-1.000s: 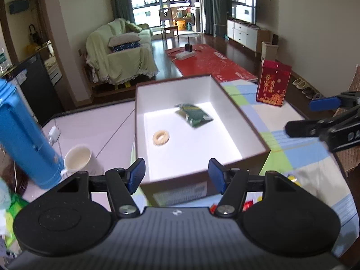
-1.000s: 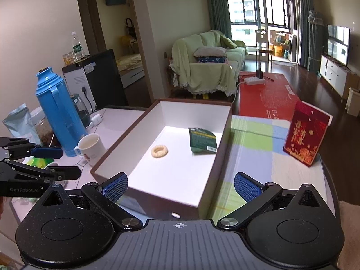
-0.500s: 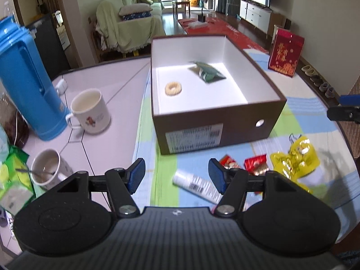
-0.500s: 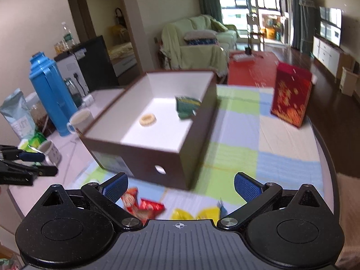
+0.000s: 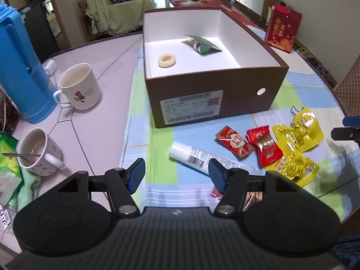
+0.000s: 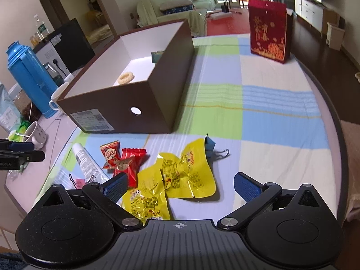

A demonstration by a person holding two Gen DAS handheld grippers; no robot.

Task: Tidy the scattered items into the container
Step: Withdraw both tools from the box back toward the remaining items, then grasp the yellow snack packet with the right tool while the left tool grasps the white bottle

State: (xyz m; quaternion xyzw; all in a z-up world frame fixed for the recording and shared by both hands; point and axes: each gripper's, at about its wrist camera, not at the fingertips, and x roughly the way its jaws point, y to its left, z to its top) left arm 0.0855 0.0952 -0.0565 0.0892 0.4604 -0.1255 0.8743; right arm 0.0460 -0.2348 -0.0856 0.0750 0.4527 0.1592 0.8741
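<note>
Brown cardboard box (image 5: 216, 99): open-topped container with a white interior, standing on the checked cloth (image 6: 258, 103) that covers the worktop. It already holds a ring-shaped biscuit (image 5: 167, 60) and a dark green sachet (image 5: 203, 46).
Change: a second ago I had both cameras over the box; I have since pulled both grippers back toward the near edge and tilted them down. The scattered items are now in frame.
Meaning for the task: I judge the drop-off finished and the next pick about to begin.
Left gripper (image 5: 176, 174): fingers spread apart, nothing between them, hovering just above the white tube (image 5: 198, 156).
Right gripper (image 6: 181, 185): fingers wide apart and empty, above the two yellow snack packets (image 6: 177, 182).
Items left outside: white tube, red candy wrapper (image 5: 234, 141), second red wrapped sweet (image 5: 266, 147), and yellow snack packets, all near the box's labelled front wall.
Left view only: full box floor, plus a white mug (image 5: 79, 85), a mug with a spoon (image 5: 37, 151) and a blue thermos (image 5: 20, 67) on the bare worktop to the left.
Right view only: a blue binder clip (image 6: 209, 145) beyond the yellow packets and a pink binder clip (image 6: 78, 181) beside the tube; the sachet is mostly hidden behind the box wall.
Red gift bag (image 6: 268, 30): upright, well apart from the clutter.
</note>
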